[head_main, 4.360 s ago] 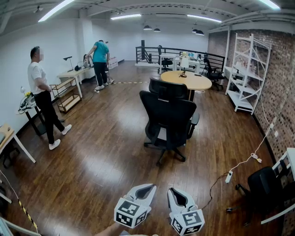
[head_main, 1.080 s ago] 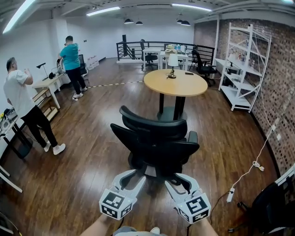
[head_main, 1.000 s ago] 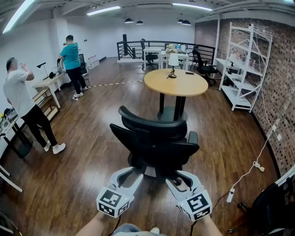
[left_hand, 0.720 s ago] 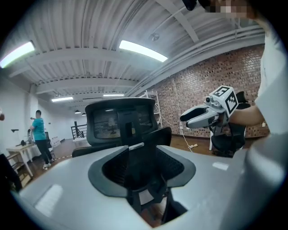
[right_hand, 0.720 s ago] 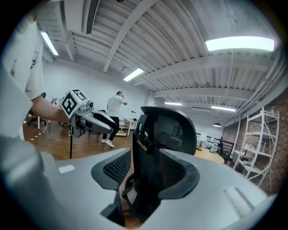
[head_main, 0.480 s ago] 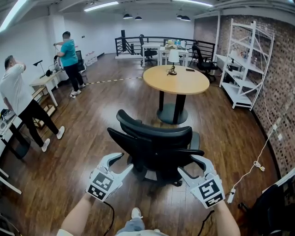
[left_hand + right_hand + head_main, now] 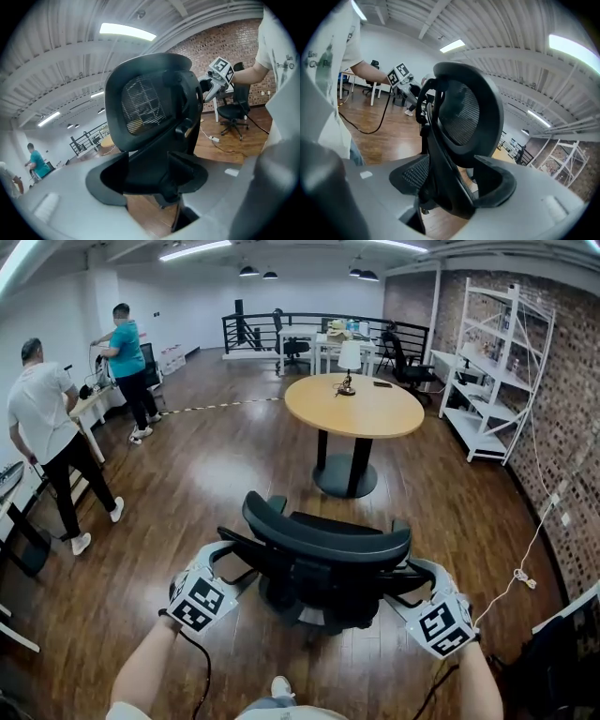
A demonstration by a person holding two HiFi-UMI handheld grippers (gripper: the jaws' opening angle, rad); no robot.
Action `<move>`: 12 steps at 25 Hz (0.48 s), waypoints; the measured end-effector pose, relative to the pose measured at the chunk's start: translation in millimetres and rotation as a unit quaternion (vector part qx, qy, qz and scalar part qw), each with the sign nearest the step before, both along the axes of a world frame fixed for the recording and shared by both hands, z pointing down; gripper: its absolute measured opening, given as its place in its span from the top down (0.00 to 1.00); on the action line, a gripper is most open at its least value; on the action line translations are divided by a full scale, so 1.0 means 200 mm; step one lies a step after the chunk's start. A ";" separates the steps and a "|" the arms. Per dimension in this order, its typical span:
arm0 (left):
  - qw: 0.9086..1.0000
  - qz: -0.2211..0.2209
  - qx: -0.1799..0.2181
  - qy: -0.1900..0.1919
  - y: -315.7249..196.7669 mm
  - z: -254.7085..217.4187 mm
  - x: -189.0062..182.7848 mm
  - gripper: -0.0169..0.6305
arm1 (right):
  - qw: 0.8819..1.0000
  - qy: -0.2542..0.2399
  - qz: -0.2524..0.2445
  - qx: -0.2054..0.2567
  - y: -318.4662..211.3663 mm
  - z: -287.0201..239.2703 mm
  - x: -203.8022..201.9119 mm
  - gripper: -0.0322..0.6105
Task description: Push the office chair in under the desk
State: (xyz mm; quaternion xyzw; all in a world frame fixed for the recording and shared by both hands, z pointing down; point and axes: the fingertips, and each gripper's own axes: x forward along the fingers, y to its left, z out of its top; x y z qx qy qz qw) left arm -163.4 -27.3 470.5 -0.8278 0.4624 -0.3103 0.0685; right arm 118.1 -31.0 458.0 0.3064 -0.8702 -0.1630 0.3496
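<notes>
The black mesh office chair (image 7: pixel 323 545) stands with its back toward me, a short way in front of the round wooden desk (image 7: pixel 354 407). My left gripper (image 7: pixel 232 566) is at the left edge of the backrest and my right gripper (image 7: pixel 405 582) at the right edge. Both pairs of jaws are opening. In the left gripper view the chair's back frame (image 7: pixel 154 140) lies between the jaws of the left gripper (image 7: pixel 154 183). In the right gripper view the frame (image 7: pixel 445 154) passes between the jaws of the right gripper (image 7: pixel 450 187). I cannot see the pads pressing on it.
Two people (image 7: pixel 42 427) (image 7: pixel 125 352) stand by tables at the left wall. A white shelf unit (image 7: pixel 492 362) lines the brick wall on the right. A cable with a power strip (image 7: pixel 520 573) lies on the floor, and another black chair (image 7: pixel 562 652) is at the bottom right.
I have come closer to the chair. Both grippers moved apart from behind the seat to the two sides of the backrest, and their jaws stand wider around its frame.
</notes>
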 end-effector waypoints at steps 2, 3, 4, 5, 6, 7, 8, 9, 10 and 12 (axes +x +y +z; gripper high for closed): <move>1.000 0.013 -0.006 -0.016 -0.06 0.02 -0.02 0.56 | 1.000 0.022 0.005 -0.009 -0.03 0.03 0.02 0.51; 0.999 0.020 -0.008 -0.028 -0.09 0.02 -0.03 0.55 | 0.999 0.037 0.008 -0.015 -0.04 0.05 0.03 0.51; 0.999 0.028 -0.010 -0.041 -0.12 0.03 -0.04 0.55 | 0.998 0.054 0.010 -0.022 -0.05 0.07 0.04 0.51; 0.998 0.035 -0.011 -0.055 -0.15 0.04 -0.05 0.54 | 0.997 0.071 0.012 -0.029 -0.06 0.09 0.06 0.51; 0.996 0.044 -0.012 -0.071 -0.17 0.04 -0.06 0.54 | 0.995 0.088 0.011 -0.035 -0.07 0.12 0.07 0.51; 0.995 0.053 -0.014 -0.087 -0.19 0.05 -0.06 0.54 | 0.994 0.104 0.010 -0.040 -0.07 0.14 0.07 0.51; 0.993 0.064 -0.016 -0.099 -0.20 0.06 -0.07 0.52 | 0.992 0.118 0.008 -0.043 -0.08 0.15 0.07 0.51; 0.991 0.075 -0.020 -0.107 -0.21 0.07 -0.07 0.49 | 0.991 0.129 0.007 -0.045 -0.09 0.17 0.06 0.51; 0.990 0.084 -0.025 -0.110 -0.23 0.07 -0.07 0.47 | 0.989 0.137 0.007 -0.047 -0.10 0.18 0.06 0.51; 0.988 0.100 -0.032 -0.117 -0.24 0.07 -0.06 0.42 | 0.988 0.144 0.011 -0.051 -0.12 0.20 0.05 0.51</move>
